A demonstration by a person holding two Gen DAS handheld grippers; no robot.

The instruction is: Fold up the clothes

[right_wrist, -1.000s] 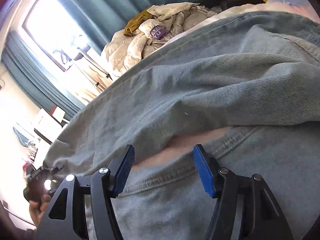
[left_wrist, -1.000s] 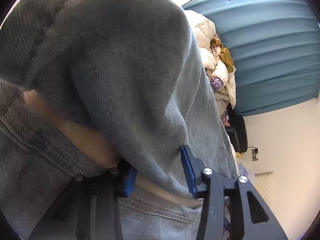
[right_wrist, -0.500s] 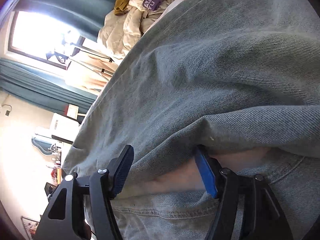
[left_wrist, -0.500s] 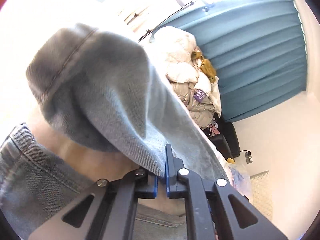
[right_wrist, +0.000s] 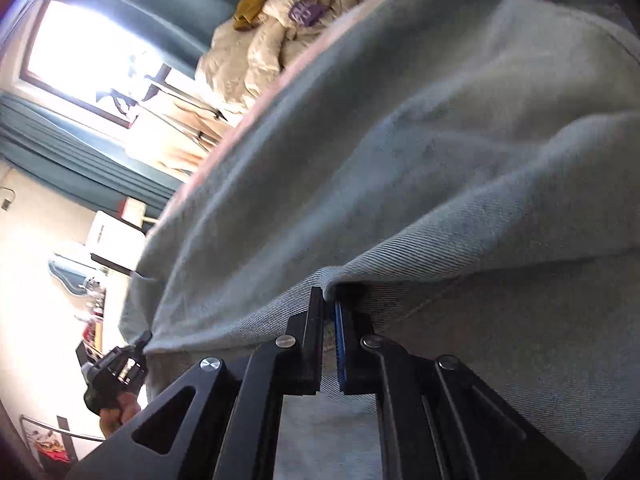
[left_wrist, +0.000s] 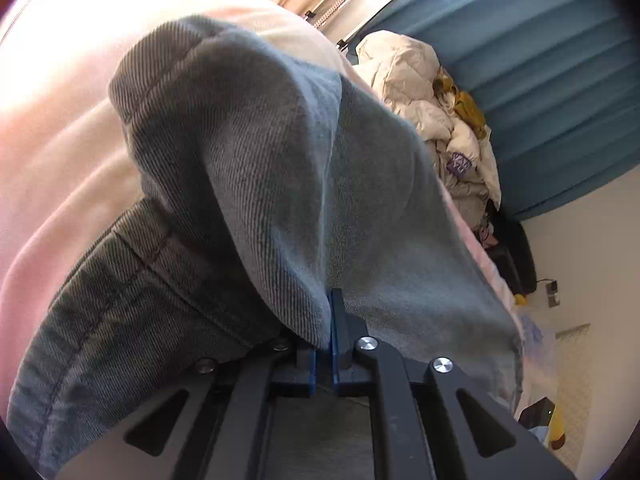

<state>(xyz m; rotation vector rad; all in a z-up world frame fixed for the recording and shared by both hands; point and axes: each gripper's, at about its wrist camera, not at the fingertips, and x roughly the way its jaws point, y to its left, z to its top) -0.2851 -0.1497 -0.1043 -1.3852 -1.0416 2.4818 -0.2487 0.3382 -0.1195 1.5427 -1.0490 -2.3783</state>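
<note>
Both tools pinched tight on the jeans (left_wrist: 280, 200): left tool (left_wrist: 325, 320) on a fold by the stitched hem, right tool (right_wrist: 330, 308) on another edge. Jeans spread over the pink bed (left_wrist: 60, 120). Likely mid-fold; next, carrying both edges across together, evenly.

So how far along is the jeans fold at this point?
Done: both tongs, left and right, are shut on a raised fold of the jeans. In hand: that fold is held above the denim underneath. Left: laying it flat; no finished fold shows yet.
</note>
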